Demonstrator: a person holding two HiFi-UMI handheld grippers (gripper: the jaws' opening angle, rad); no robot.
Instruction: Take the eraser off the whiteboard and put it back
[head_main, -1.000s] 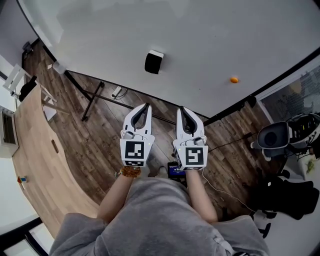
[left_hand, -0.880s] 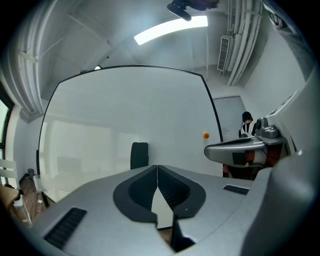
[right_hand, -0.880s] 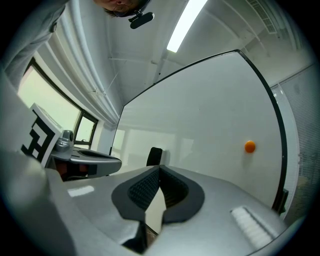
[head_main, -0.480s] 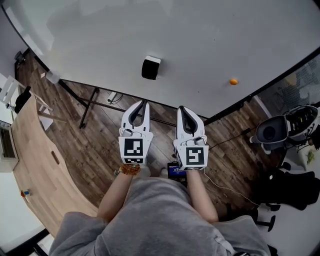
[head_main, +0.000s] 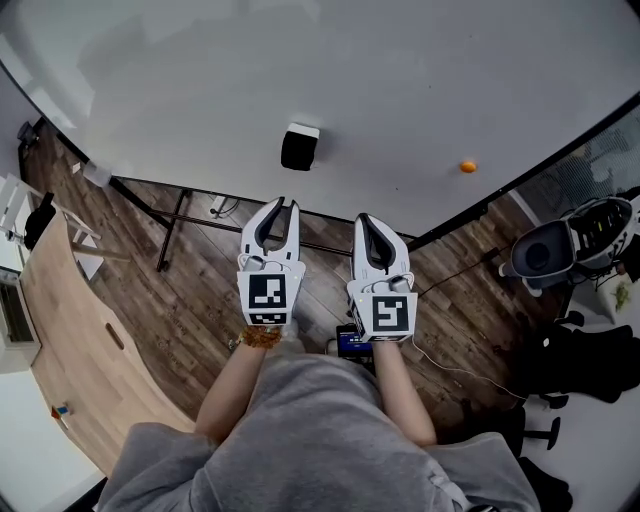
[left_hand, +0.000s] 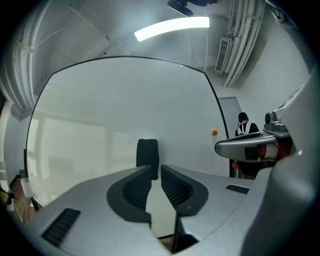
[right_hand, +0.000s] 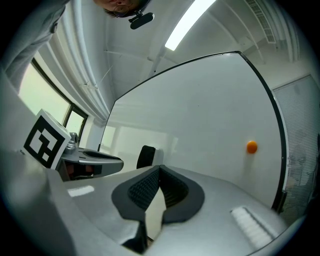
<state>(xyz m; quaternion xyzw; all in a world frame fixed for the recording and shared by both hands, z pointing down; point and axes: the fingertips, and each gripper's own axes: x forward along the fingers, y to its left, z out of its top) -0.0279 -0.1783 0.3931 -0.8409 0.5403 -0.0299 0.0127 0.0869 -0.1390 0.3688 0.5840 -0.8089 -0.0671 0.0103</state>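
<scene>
The black eraser (head_main: 300, 147) sticks to the large whiteboard (head_main: 400, 80), straight ahead of my left gripper (head_main: 281, 204) and a short way off it. In the left gripper view the eraser (left_hand: 148, 157) stands upright just beyond the left gripper (left_hand: 155, 172), whose jaws are opening by a narrow gap with nothing between them. My right gripper (head_main: 363, 219) is beside it, level, jaws shut and empty. In the right gripper view the eraser (right_hand: 146, 156) lies left of the right gripper (right_hand: 159, 170).
An orange magnet (head_main: 468, 167) sits on the board to the right. The board's black stand legs (head_main: 175, 225) cross the wood floor below. A curved wooden table (head_main: 70, 330) is at the left, an office chair (head_main: 545, 262) and black bags at the right. A person (left_hand: 243, 125) stands far off.
Both grippers have moved closer to the whiteboard, and the eraser now sits nearer ahead of the left one. The left jaws have parted slightly.
</scene>
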